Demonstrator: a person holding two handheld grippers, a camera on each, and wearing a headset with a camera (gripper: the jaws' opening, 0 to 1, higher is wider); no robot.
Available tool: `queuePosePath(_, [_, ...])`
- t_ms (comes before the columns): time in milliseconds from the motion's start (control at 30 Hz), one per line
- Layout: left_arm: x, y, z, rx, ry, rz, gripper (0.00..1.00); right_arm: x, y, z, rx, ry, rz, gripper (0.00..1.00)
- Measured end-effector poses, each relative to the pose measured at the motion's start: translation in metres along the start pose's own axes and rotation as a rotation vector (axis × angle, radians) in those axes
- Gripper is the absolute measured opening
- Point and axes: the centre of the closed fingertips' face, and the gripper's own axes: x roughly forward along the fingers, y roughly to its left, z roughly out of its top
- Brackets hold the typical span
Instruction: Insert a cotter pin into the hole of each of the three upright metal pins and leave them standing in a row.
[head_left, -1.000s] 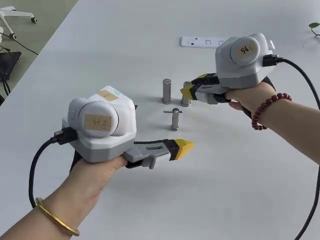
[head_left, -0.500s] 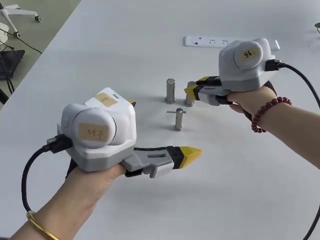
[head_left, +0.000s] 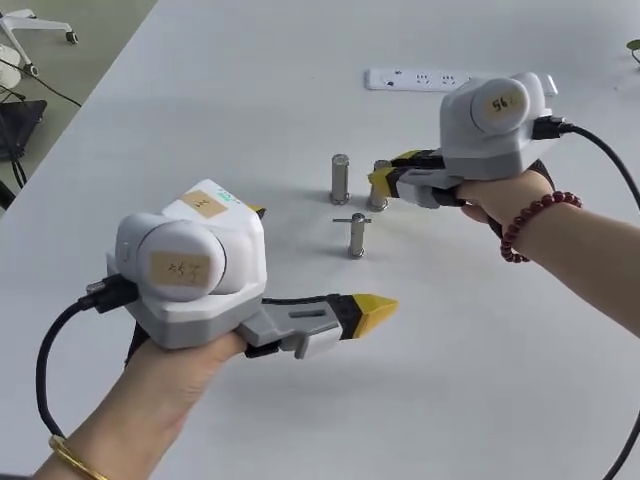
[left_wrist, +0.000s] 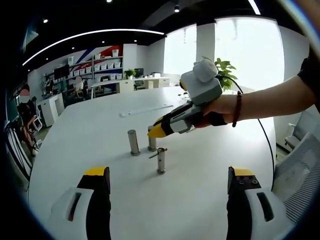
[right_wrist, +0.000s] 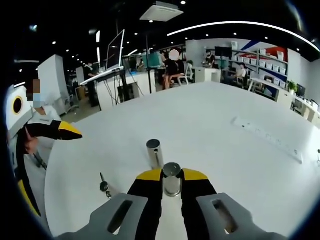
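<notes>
Three upright metal pins stand mid-table. The far left pin (head_left: 340, 178) (left_wrist: 133, 142) (right_wrist: 155, 152) is bare. The nearest pin (head_left: 356, 235) (left_wrist: 160, 160) has a cotter pin through its top; its cotter pin end (right_wrist: 103, 186) shows at the lower left of the right gripper view. My right gripper (head_left: 378, 184) (right_wrist: 171, 186) is shut on the third pin (head_left: 379, 198) (left_wrist: 152, 142) (right_wrist: 171, 176), jaws hugging both sides just below its top. My left gripper (head_left: 322, 257) (left_wrist: 169, 174) hangs open in front of the pins, holding nothing.
A white power strip (head_left: 420, 78) (left_wrist: 145, 109) (right_wrist: 267, 140) lies at the far side of the white table (head_left: 480, 330). The table's left edge drops to a floor with a chair base (head_left: 35, 25). Desks and people sit in the background of the gripper views.
The left gripper has drifted slightly nearer and lower in the head view, still open. The right gripper stays shut on its pin. The camera shifted a little.
</notes>
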Motion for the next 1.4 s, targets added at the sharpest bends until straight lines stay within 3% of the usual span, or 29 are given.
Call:
queuePosePath(200, [0.0, -0.001, 0.0, -0.007, -0.002, -0.001, 0.98, -0.003, -0.002, -0.003, -0.002, 0.004, -0.017, 0.07])
queuePosePath(533, [-0.003, -0.004, 0.003, -0.007, -0.005, -0.001, 0.96, -0.028, -0.001, -0.013, 0.028, 0.008, -0.074, 0.07])
queuePosePath(933, [-0.009, -0.011, 0.007, 0.036, -0.014, 0.0, 0.96, -0.065, 0.015, -0.015, 0.032, -0.008, -0.119, 0.08])
queuePosePath(1067, [-0.013, -0.013, 0.009, 0.044, -0.022, 0.0, 0.96, -0.07, 0.012, -0.018, 0.037, -0.002, -0.135, 0.08])
queuePosePath(1400, [-0.019, -0.02, 0.005, 0.049, -0.01, -0.011, 0.97, -0.08, 0.034, -0.034, 0.076, 0.007, -0.138, 0.08])
